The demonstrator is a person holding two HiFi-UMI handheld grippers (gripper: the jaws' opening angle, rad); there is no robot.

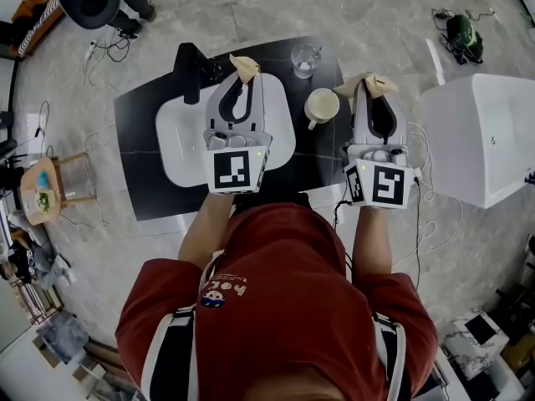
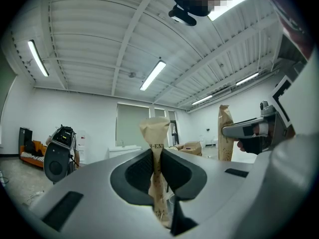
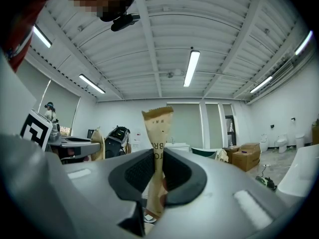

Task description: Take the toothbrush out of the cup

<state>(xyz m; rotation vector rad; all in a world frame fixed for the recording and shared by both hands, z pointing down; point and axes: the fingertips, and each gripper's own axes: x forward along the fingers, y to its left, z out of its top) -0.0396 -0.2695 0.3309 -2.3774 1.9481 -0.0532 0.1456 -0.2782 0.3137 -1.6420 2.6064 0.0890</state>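
Both the left hand-held gripper (image 2: 156, 159) and right hand-held gripper (image 3: 158, 164) clench flat, creased brown-paper packets (image 2: 155, 127) (image 3: 158, 121).

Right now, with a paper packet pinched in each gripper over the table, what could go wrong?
1. In the head view the white mug stands between the left gripper and the right gripper; a sideways swing could tip it.
2. The glass sits near the black table's far edge, ahead of the left gripper; a forward push might knock it off.
3. Both paper packets are pinched along a thin stretch and may slip or crease.
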